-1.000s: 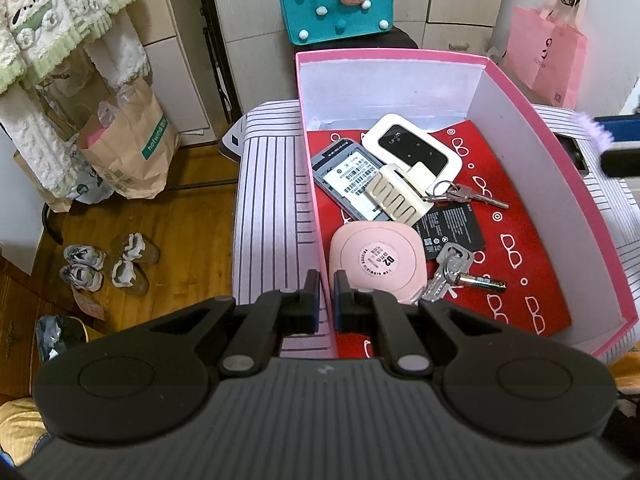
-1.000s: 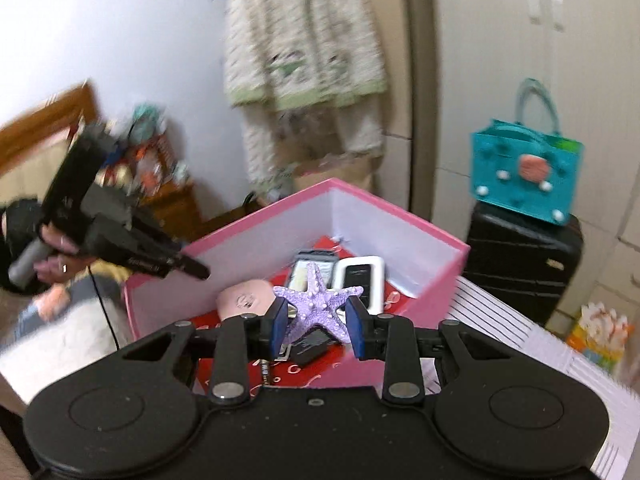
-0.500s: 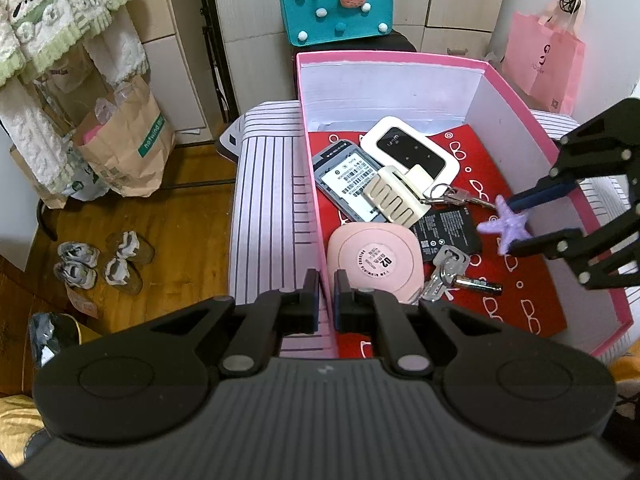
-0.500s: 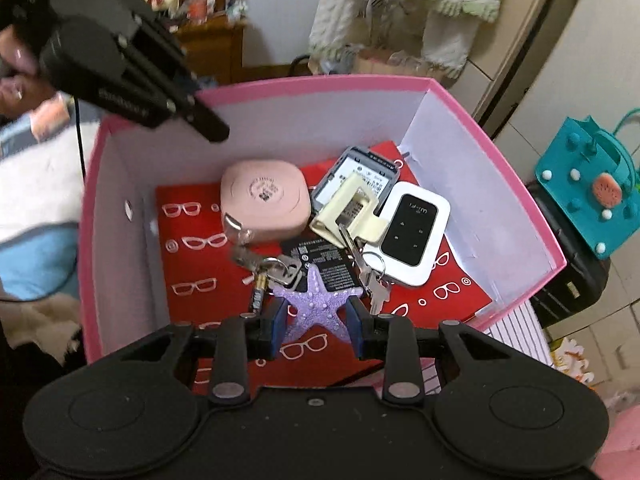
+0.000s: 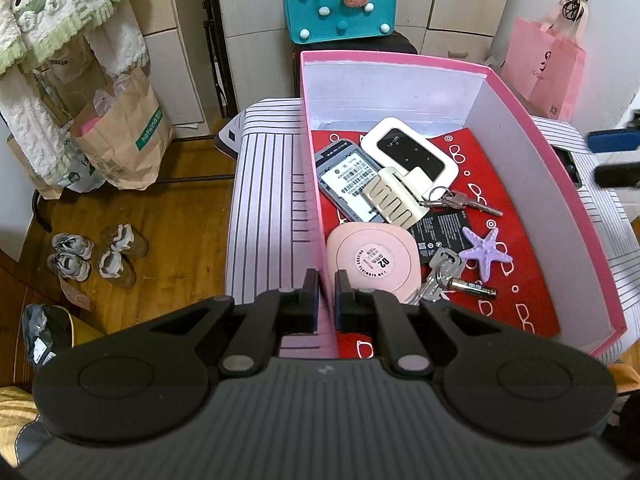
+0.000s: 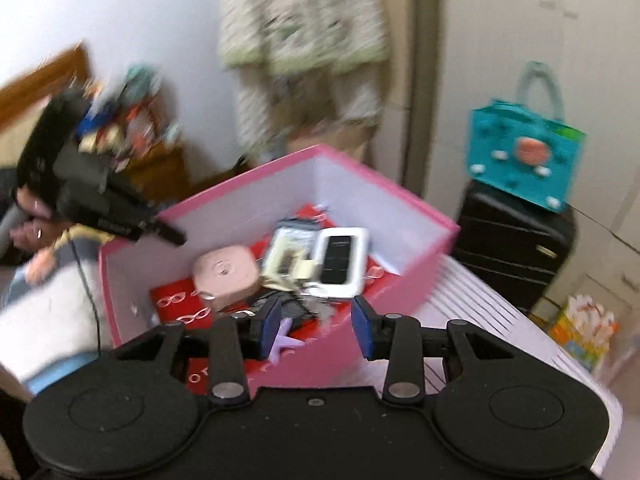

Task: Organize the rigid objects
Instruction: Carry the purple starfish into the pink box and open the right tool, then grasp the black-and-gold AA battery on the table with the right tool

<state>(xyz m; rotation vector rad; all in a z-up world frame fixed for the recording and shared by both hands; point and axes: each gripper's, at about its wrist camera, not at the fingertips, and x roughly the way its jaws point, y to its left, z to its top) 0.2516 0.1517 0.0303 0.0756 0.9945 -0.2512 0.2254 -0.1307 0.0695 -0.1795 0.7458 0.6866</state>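
Note:
A pink box with a red lining holds a purple starfish, a round pink case, a cream hair claw, a white wifi device, a phone, keys and a battery. My left gripper is shut on the box's left wall. My right gripper is open and empty, raised outside the box's near wall; its blurred fingertips show at the right edge of the left wrist view. The starfish lies in the box below it.
The box stands on a striped cloth surface. A teal felt bag on a black suitcase stands behind it. A pink shopping bag, paper bags and shoes lie on the wooden floor around.
My right gripper has opened, left the purple starfish on the red lining and drawn back up out of the box. My left gripper has kept its hold on the wall.

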